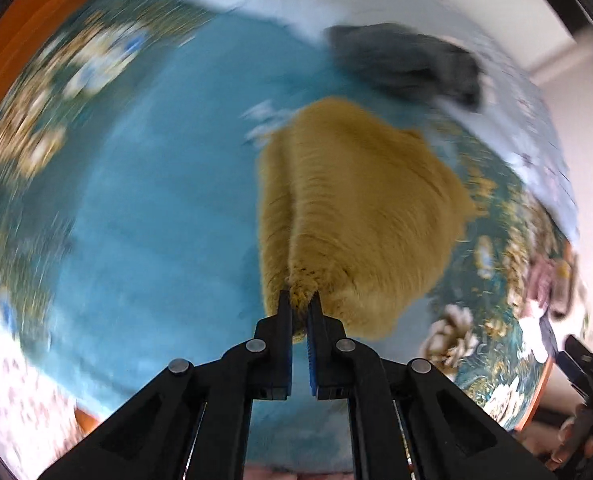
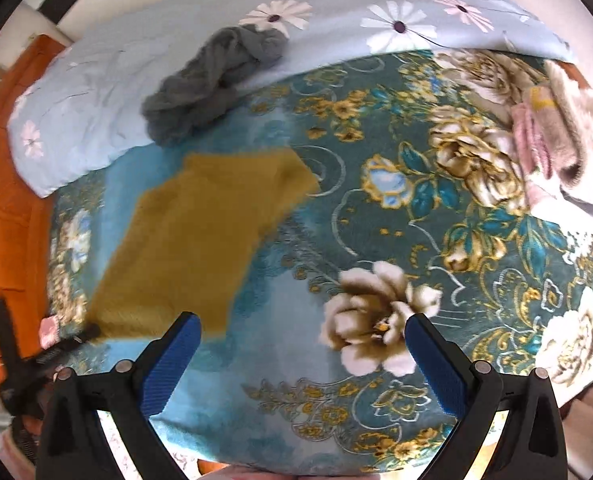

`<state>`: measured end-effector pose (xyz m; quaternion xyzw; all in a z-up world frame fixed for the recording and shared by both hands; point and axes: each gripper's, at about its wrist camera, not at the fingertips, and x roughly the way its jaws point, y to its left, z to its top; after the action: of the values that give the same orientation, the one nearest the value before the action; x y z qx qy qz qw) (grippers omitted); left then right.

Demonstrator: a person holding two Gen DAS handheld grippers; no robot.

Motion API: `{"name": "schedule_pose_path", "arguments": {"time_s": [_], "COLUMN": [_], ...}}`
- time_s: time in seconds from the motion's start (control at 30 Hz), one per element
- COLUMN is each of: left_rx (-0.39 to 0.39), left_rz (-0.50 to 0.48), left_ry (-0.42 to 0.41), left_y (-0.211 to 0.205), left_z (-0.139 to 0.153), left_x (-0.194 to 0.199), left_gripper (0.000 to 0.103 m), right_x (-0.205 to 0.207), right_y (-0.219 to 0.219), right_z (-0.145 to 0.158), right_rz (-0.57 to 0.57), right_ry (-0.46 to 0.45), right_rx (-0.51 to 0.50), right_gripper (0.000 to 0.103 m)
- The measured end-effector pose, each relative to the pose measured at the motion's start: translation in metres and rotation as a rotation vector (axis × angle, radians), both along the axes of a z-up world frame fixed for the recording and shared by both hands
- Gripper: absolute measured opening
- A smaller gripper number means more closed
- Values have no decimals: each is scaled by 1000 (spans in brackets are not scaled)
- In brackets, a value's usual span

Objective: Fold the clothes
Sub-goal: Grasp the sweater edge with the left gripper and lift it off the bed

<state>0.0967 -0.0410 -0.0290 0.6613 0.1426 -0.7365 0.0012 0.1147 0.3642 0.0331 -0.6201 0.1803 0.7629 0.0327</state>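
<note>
A mustard-yellow knitted garment (image 1: pixel 356 208) hangs stretched over the teal floral blanket (image 1: pixel 156 200), blurred by motion. My left gripper (image 1: pixel 300 300) is shut on a bunched edge of it, the fabric pinched between the blue pads. In the right wrist view the same yellow garment (image 2: pixel 200 232) spreads at the left over the blanket (image 2: pixel 376 220). My right gripper (image 2: pixel 300 332) hovers above the blanket with its fingers wide open and nothing between them. The left gripper (image 2: pixel 76 338) shows dimly at that garment's lower left corner.
A crumpled grey garment (image 2: pixel 212 80) lies where the blanket meets the pale blue daisy-print duvet (image 2: pixel 96 92). Folded pink and cream clothes (image 2: pixel 552 136) are stacked at the right edge. An orange bed frame (image 2: pixel 4 208) runs along the left.
</note>
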Motion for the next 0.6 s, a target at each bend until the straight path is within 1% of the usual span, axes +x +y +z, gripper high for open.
{"name": "schedule_pose_path", "arguments": {"time_s": [0.07, 0.13, 0.2, 0.37, 0.43, 0.5, 0.6], "left_rx": [-13, -5, -5, -39, -72, -104, -113], "left_rz": [55, 116, 146, 124, 120, 123, 144], "left_ry": [-25, -42, -57, -67, -57, -48, -21], "left_y": [-17, -31, -36, -27, -31, -35, -43], "left_z": [-5, -8, -8, 6, 9, 20, 36], "left_x": [15, 26, 34, 45, 52, 58, 64], "left_gripper": [5, 5, 6, 7, 7, 7, 7], "right_x": [3, 4, 5, 9, 9, 8, 4], "right_y": [-3, -8, -13, -30, -35, -42, -46], "right_z": [10, 20, 33, 71, 82, 90, 99], "right_rz": [27, 45, 70, 135, 149, 152, 133], "right_ry": [50, 98, 167, 373, 440, 477, 507], "right_rx": [-26, -54, -99, -182, -236, -308, -405], "right_gripper": [103, 103, 103, 103, 103, 103, 103]}}
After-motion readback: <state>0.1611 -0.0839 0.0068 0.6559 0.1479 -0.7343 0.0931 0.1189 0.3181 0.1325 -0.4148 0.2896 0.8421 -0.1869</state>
